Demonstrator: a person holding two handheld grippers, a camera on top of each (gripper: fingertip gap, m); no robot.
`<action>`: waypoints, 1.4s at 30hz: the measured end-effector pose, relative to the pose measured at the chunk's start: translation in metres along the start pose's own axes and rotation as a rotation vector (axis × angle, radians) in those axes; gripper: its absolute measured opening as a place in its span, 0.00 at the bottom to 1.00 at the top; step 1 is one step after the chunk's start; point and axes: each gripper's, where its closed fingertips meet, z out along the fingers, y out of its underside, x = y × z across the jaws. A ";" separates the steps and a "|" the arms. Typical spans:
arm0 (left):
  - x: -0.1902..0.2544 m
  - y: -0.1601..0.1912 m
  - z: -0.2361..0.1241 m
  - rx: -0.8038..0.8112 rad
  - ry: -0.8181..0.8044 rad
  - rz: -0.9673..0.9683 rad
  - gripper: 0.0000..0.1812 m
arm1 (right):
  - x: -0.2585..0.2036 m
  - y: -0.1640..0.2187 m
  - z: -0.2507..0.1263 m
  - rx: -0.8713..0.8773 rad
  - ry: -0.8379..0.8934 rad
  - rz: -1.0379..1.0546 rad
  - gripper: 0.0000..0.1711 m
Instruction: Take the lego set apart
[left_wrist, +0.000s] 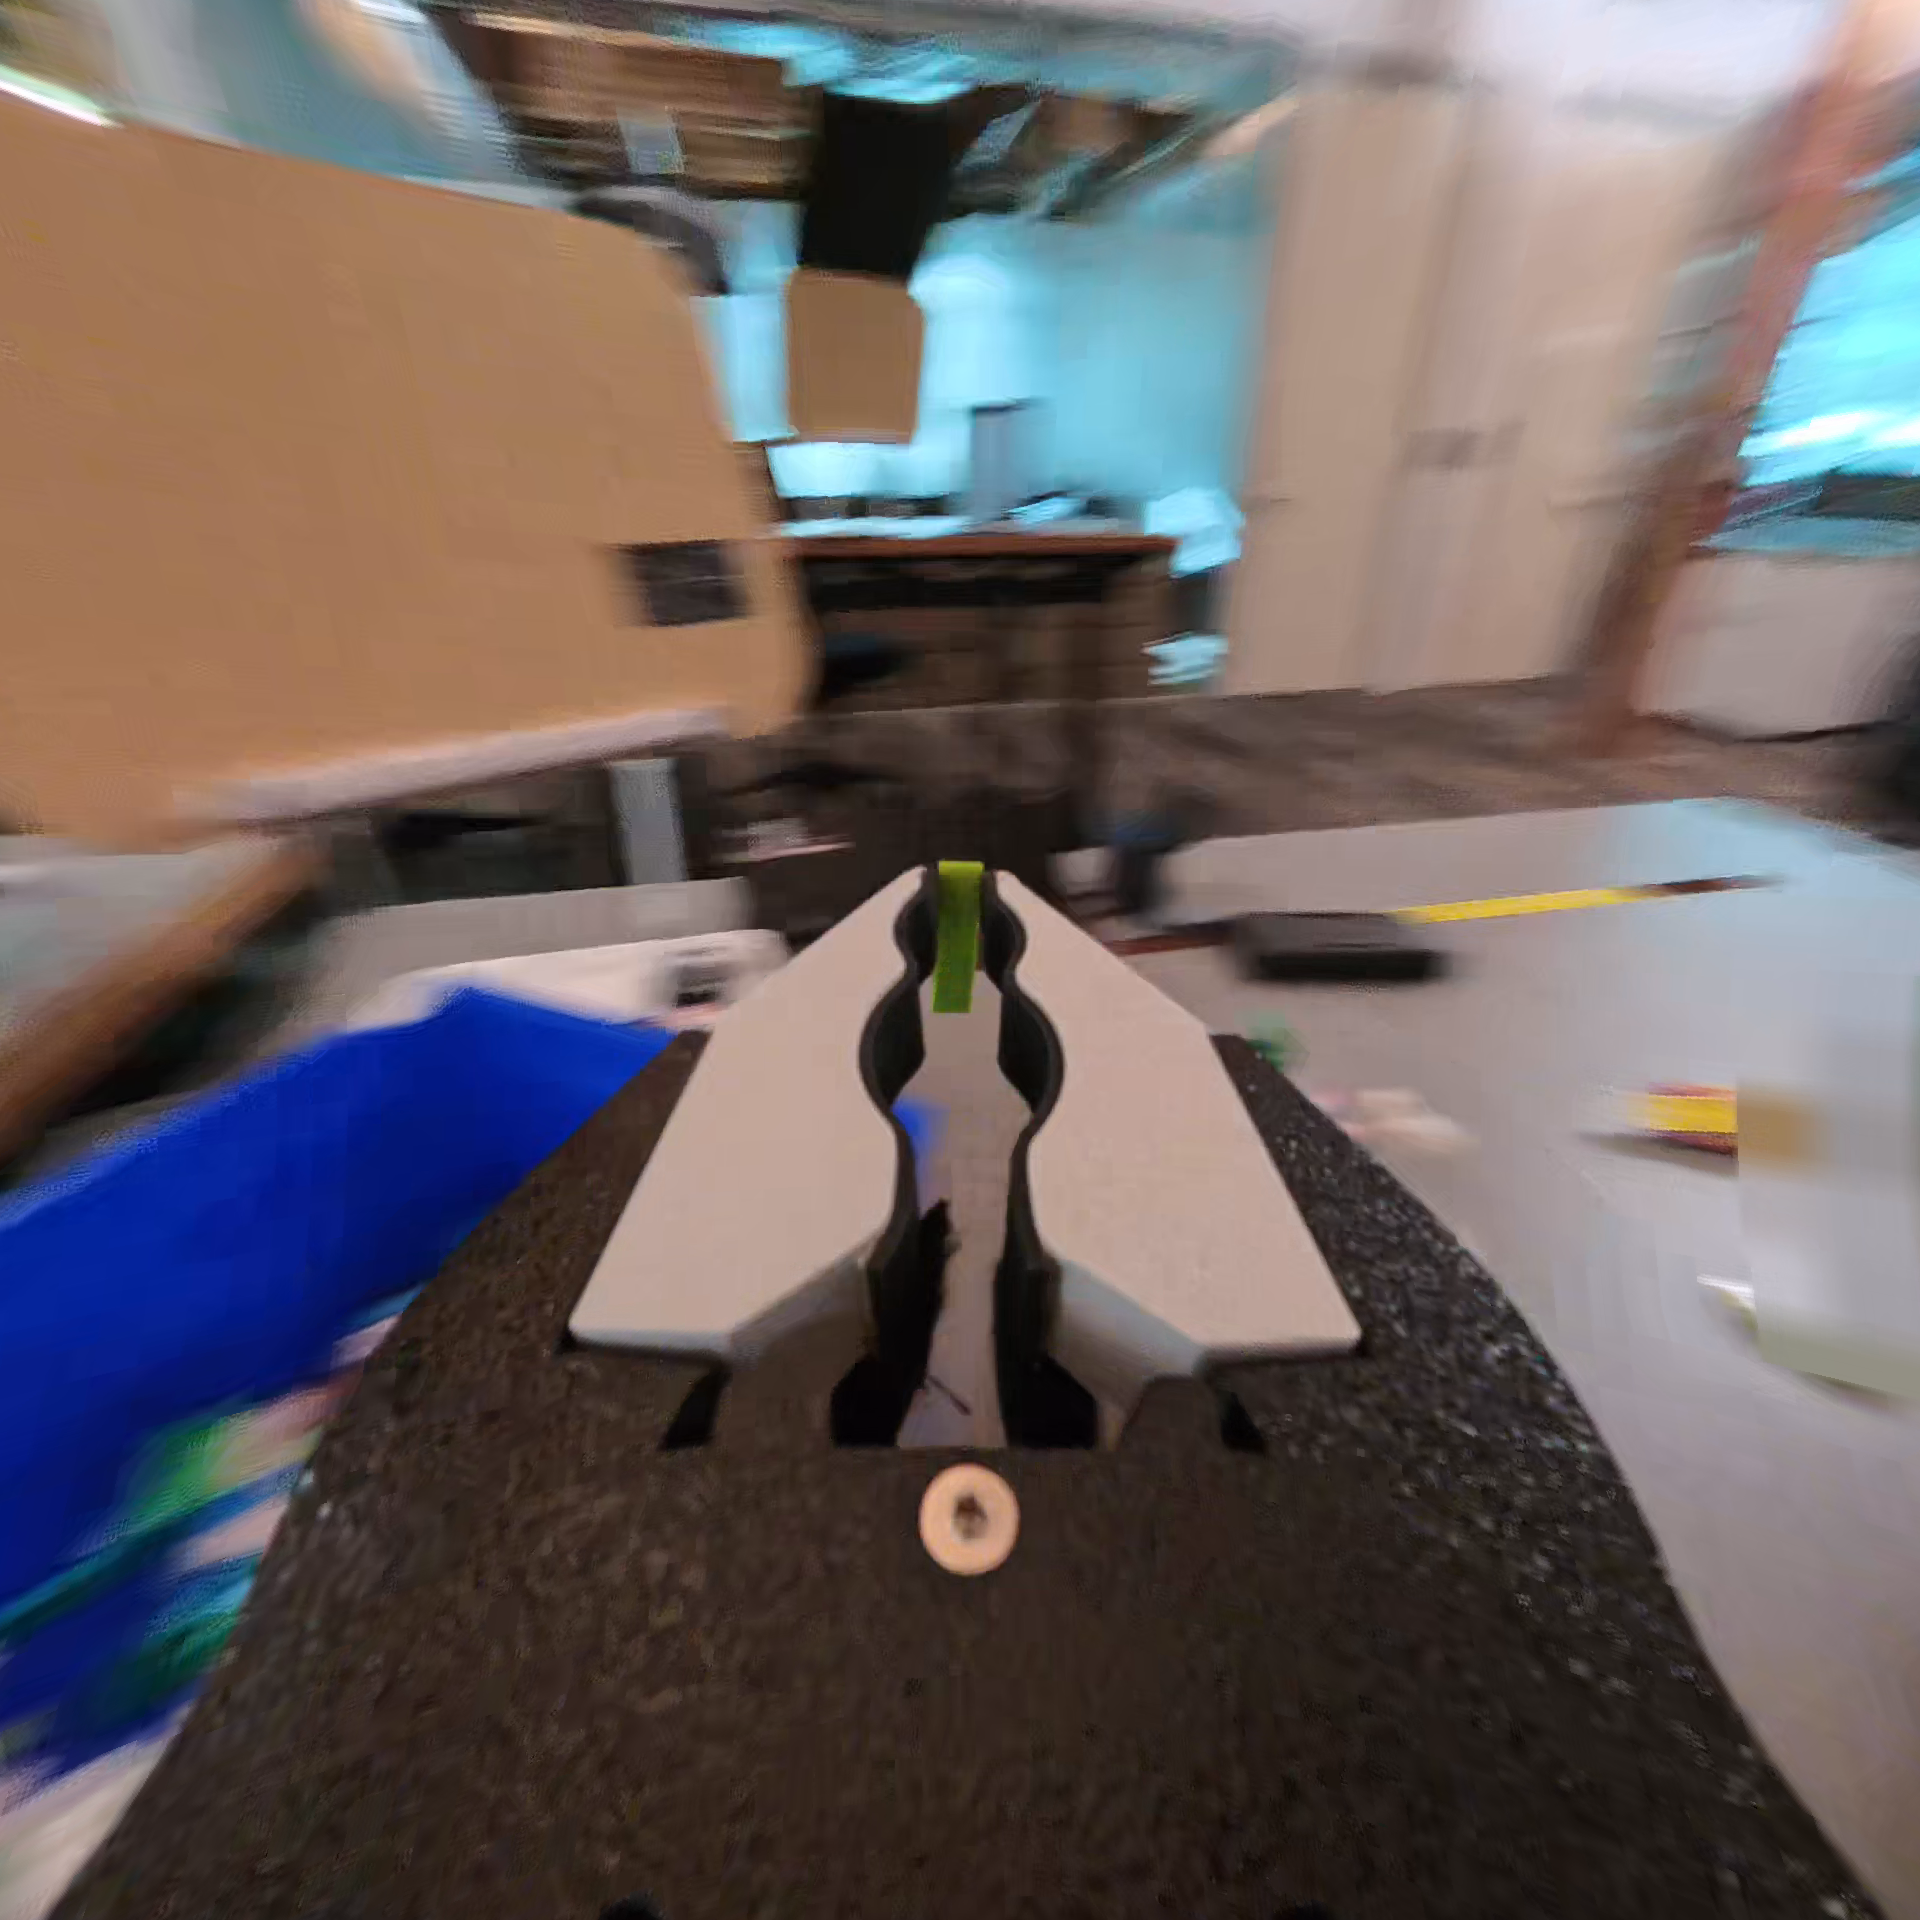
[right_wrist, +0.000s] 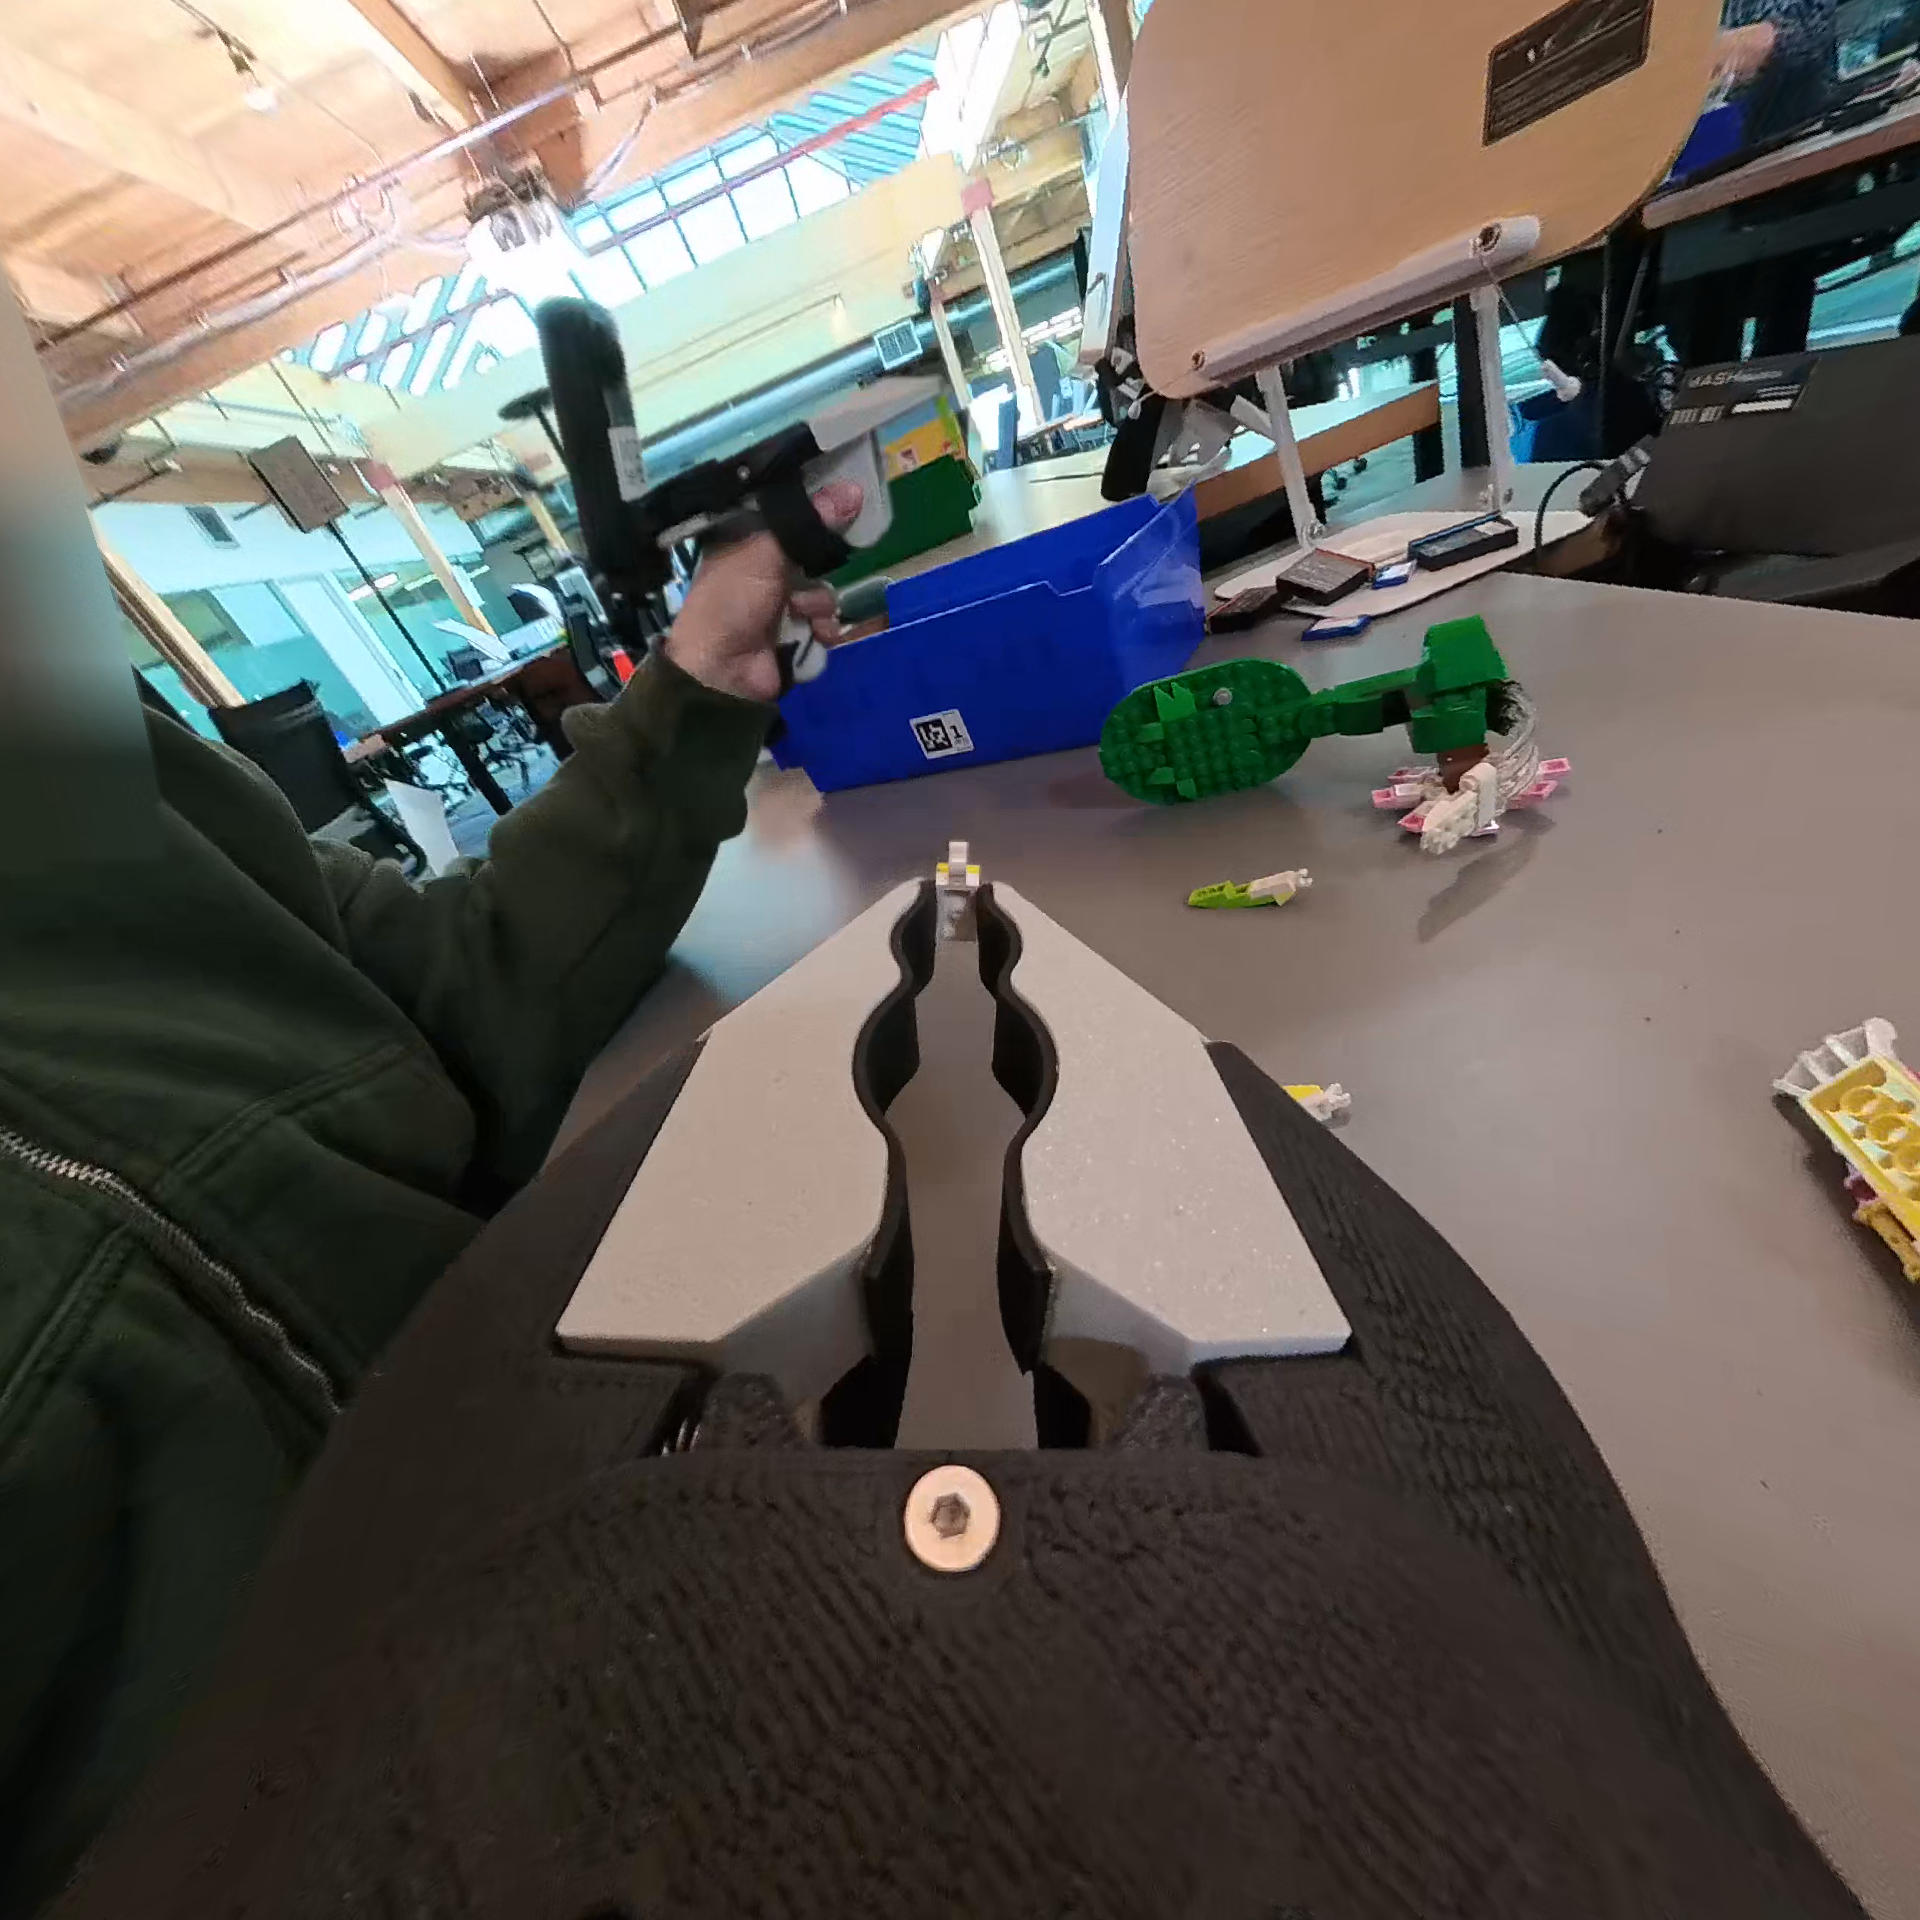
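Lime piece (left_wrist: 956, 935) pinched in left gripper (left_wrist: 958, 883), raised beside blue bin (right_wrist: 987, 665); white-yellow bit (right_wrist: 957, 883) clamped in right gripper (right_wrist: 957, 896). Mid-disassembly, seemingly just pulled apart. Next: drop both, then tackle green leaf (right_wrist: 1226, 727) lying on table (right_wrist: 1558, 987).
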 end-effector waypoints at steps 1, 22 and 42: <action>-0.035 0.000 -0.009 -0.062 -0.151 0.072 0.03 | 0.000 -0.001 0.000 0.007 -0.004 0.008 0.03; 0.241 0.033 -0.045 -0.246 1.027 -0.052 0.15 | -0.024 0.009 0.005 -0.027 -0.138 -0.092 0.03; 0.329 0.103 -0.065 -0.355 1.361 -0.062 0.06 | -0.048 0.031 0.009 -0.140 -0.252 -0.197 0.03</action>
